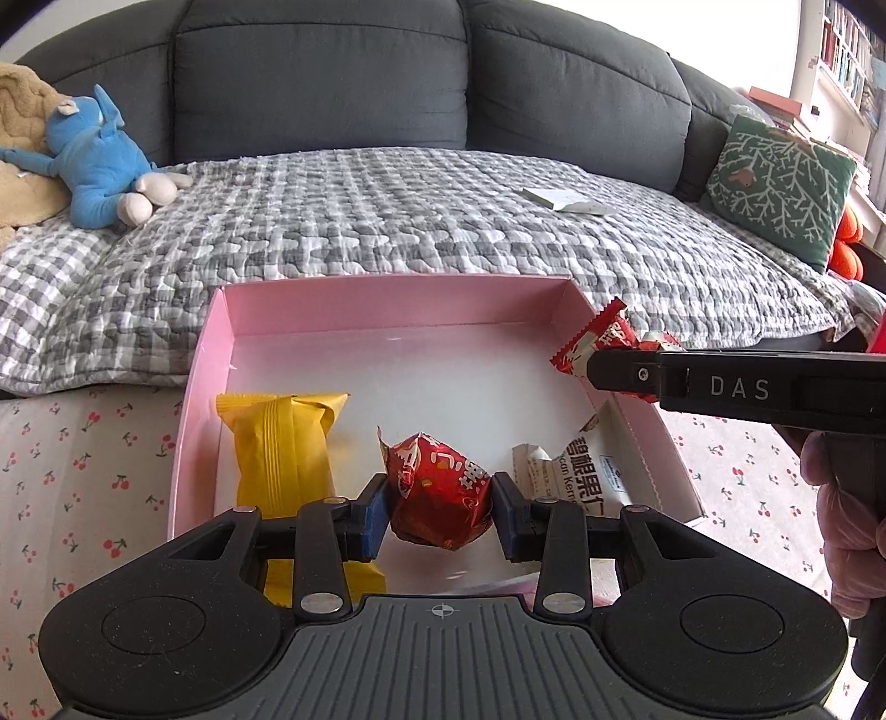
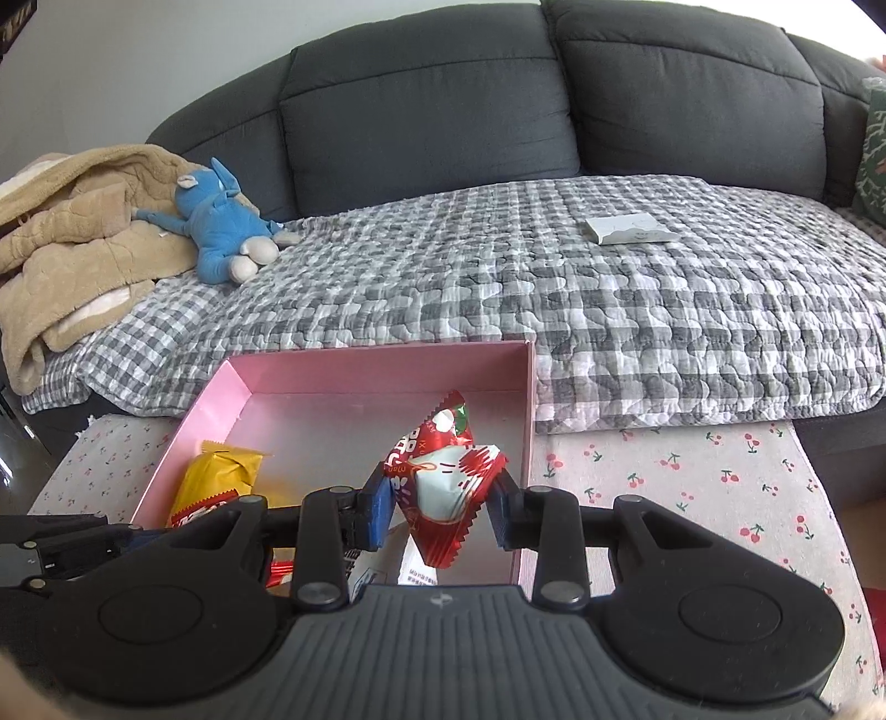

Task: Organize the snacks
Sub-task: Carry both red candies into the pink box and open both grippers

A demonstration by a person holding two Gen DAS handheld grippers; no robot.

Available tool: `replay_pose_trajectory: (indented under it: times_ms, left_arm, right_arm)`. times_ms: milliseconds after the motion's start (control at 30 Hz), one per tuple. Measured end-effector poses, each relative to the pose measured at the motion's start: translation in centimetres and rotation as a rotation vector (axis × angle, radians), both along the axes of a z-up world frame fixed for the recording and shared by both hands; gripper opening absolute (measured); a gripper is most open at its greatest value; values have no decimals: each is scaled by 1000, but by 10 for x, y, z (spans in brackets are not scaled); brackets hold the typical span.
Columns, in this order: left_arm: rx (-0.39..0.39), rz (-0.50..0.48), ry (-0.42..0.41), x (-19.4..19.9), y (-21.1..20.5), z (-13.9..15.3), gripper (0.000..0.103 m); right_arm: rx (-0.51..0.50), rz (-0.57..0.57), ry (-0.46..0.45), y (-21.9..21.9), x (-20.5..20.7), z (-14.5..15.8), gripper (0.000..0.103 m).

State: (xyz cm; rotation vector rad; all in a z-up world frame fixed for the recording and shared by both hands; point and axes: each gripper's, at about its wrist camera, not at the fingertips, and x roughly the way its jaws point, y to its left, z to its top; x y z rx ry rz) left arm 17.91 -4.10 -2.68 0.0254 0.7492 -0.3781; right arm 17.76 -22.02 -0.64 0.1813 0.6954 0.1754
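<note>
Pink box (image 1: 210, 354): yellow packet (image 1: 282, 443), white "Pecan Kernel" pack (image 1: 587, 471). Left gripper (image 1: 440, 501) clamps red foil snack (image 1: 440, 493); right gripper (image 2: 440, 507), marked "DAS", clamps red-white snack (image 2: 443, 487).

blue plush toy (image 1: 97, 158), checked quilt (image 1: 387, 216), green cushion (image 1: 781, 185)

Setting: home living room. Evidence: dark grey sofa (image 2: 421, 105) with checked quilt (image 2: 498, 266), blue plush toy (image 2: 221, 227), green cushion (image 1: 781, 183), bookshelf (image 1: 847, 50), cherry-print cloth (image 2: 692, 482) on surface.
</note>
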Motion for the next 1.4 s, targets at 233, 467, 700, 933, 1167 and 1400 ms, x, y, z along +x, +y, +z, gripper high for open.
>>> replay_pose_trajectory:
  times_ms: [233, 467, 700, 933, 1167, 1400]
  left_arm:
    - [29, 18, 16, 16, 1, -11, 37]
    - [31, 10, 15, 19, 0, -15, 48]
    - [11, 4, -10, 15, -2, -10, 79]
    - [18, -6, -28, 6, -4, 1, 85]
    - [22, -8, -54, -11, 0, 20, 91]
    - [28, -10, -72, -34, 6, 37, 96]
  right_arm:
    - [-29, 20, 13, 4, 18, -6, 33]
    - [-50, 36, 1, 7, 23, -6, 40]
    - [-55, 33, -29, 5, 21, 1, 63]
    - [-53, 23, -40, 2, 13, 9, 71]
    - [-54, 22, -52, 1, -4, 25, 83]
    - [-54, 26, -67, 4, -28, 43, 94]
